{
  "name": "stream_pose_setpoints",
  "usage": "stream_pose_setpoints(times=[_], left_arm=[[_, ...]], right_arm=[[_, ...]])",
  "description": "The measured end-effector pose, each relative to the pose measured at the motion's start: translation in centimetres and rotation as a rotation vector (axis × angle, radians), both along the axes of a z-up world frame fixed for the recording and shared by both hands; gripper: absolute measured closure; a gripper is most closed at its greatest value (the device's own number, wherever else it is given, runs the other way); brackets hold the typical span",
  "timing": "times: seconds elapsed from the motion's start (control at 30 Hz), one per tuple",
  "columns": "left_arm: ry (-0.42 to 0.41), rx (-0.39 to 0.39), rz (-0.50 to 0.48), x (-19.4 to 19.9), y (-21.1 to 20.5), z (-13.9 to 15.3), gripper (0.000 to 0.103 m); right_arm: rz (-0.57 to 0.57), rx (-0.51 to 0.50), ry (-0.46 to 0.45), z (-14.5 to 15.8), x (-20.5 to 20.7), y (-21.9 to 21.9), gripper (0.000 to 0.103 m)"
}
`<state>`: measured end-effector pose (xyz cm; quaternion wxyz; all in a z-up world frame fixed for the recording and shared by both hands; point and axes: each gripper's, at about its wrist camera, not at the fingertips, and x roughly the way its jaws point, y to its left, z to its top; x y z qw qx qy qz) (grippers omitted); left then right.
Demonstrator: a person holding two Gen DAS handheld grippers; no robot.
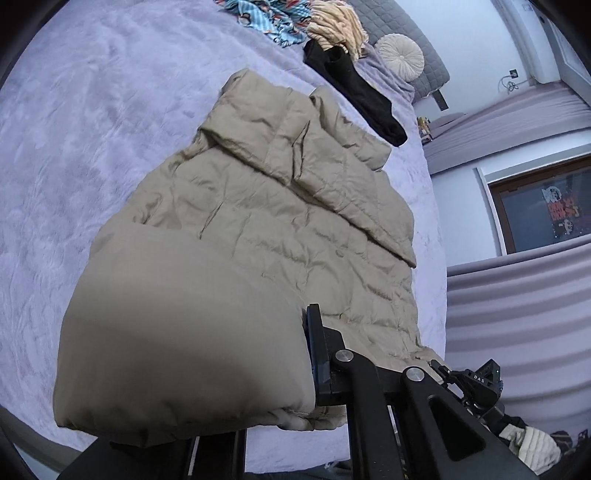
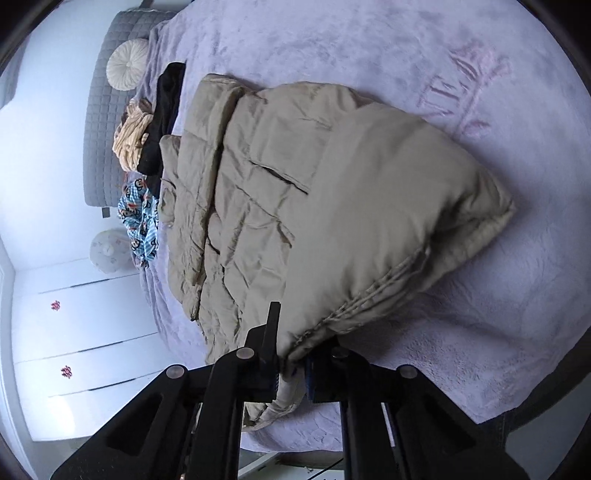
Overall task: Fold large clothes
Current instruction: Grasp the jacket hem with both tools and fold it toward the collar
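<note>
both tongs, left (image 1: 310,369) and right (image 2: 291,365), clench the tan jacket's (image 1: 258,206) hem.

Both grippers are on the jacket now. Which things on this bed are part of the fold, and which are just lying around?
In the job:
beige quilted puffer jacket
left hand-held gripper, shut on its hem
right hand-held gripper, shut on its hem

Lying about:
black garment
blue patterned cloth
cream striped cloth
round white cushion
</note>
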<state>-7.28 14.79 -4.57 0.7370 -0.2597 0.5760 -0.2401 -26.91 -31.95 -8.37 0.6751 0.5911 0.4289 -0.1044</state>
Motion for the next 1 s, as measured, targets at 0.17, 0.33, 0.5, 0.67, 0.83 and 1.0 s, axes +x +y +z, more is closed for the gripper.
stream_pose_setpoints(times=[0.17, 0.33, 0.5, 0.67, 0.83, 1.0], left_arm=[[-0.092, 0.02, 0.028, 3.4, -1.4, 3.3, 0.091], [-0.17, 0.054, 0.061, 8.2, -3.5, 6.6, 0.091], [-0.188, 0.142, 0.126, 14.4, -5.8, 7.5, 0.091], [-0.184, 0.232, 0.159, 20.6, -8.0, 5.3, 0.091], [-0.122, 0.314, 0.122, 26.0, -9.7, 0.3, 0.091], [-0.065, 0.414, 0.048, 29.8, -11.9, -4.5, 0.091]], right_arm=[[0.14, -0.18, -0.024, 4.2, 4.5, -0.7, 0.093], [0.225, -0.289, -0.082, 8.1, 10.2, -2.4, 0.094], [0.35, -0.406, -0.143, 11.4, 18.6, -3.7, 0.094], [0.425, -0.485, -0.161, 11.5, 27.8, -5.0, 0.094], [0.414, -0.461, -0.088, 7.8, 34.5, -5.8, 0.094], [0.36, -0.429, -0.001, 2.9, 37.5, -6.7, 0.094]])
